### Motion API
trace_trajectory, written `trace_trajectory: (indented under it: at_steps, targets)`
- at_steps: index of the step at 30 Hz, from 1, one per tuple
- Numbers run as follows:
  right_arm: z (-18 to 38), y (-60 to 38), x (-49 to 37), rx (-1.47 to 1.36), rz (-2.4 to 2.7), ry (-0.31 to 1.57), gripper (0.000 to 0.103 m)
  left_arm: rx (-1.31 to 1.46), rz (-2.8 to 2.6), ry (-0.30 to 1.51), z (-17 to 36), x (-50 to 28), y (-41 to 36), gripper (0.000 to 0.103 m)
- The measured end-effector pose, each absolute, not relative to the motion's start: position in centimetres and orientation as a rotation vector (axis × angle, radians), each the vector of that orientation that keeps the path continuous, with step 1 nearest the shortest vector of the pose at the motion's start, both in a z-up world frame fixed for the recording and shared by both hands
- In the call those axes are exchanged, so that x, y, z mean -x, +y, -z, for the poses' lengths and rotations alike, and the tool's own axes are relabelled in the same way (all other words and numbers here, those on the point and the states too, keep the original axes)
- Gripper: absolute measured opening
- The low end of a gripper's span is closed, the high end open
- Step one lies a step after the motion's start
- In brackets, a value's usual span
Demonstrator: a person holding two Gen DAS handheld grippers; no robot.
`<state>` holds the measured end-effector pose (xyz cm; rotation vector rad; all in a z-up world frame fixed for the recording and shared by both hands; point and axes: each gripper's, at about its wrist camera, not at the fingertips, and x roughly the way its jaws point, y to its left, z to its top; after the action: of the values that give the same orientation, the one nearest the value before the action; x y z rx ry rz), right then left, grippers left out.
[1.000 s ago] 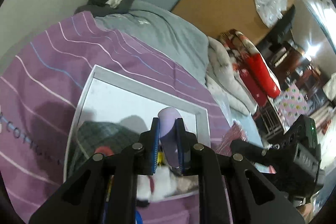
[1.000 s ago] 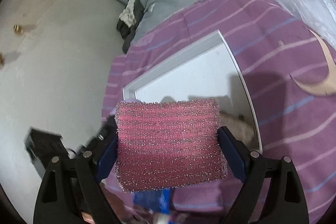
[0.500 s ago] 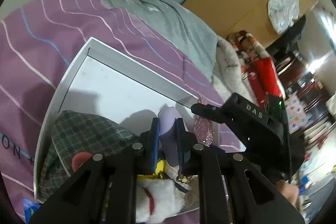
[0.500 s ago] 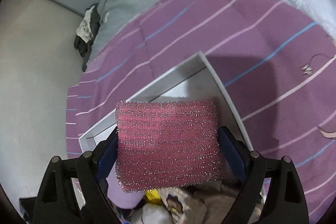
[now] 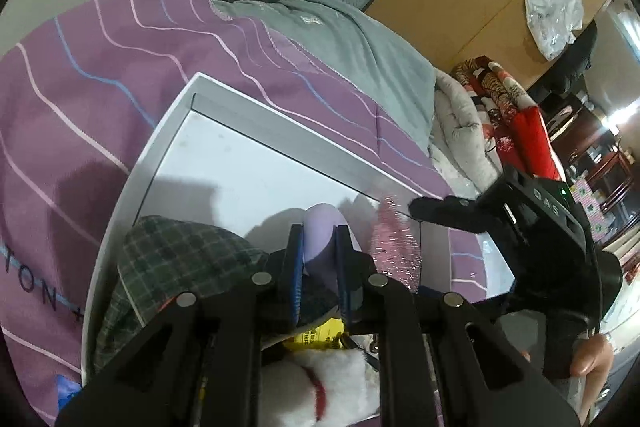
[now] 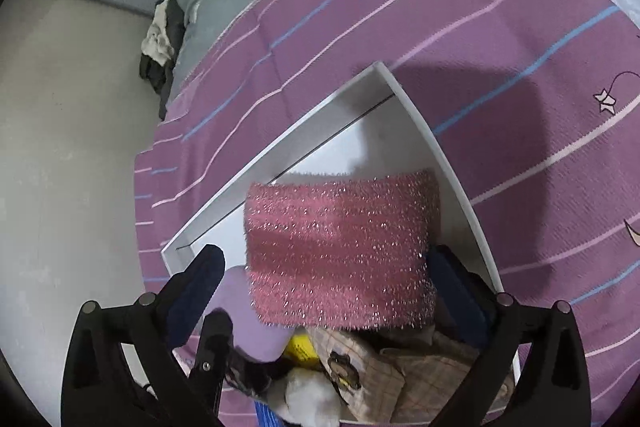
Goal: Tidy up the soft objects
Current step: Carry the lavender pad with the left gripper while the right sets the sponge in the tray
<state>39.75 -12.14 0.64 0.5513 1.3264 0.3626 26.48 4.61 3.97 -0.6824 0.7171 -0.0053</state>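
Right wrist view: right gripper (image 6: 324,267), jaws just spread clear of the pink sponge (image 6: 340,251) over the white tray (image 6: 460,187), while left gripper (image 5: 320,259) pinches a lilac toy (image 5: 320,227)

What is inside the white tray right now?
In the white tray: a plaid cloth, a white plush, a checked beige item, the lilac piece and the pink sponge. Whatever lies beneath them is covered.
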Motion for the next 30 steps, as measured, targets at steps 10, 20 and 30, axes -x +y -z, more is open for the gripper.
trace_trajectory:
  at_steps: [10,20,30]
  targets:
    - [-5.6,-10.8,-36.6,-0.222,-0.316,1.124,0.039,0.667,-0.007,0.717,-4.3,-26.4,4.5,0.016]
    - [-0.9,-10.0,-38.6,-0.284,-0.363,1.243,0.006,0.644,-0.009,0.724,-4.3,-26.5,4.5,0.016]
    - [0.1,-12.2,-37.0,-0.339,-0.296,1.298,0.001,0.66,0.006,0.725,-4.2,-26.4,5.0,0.016]
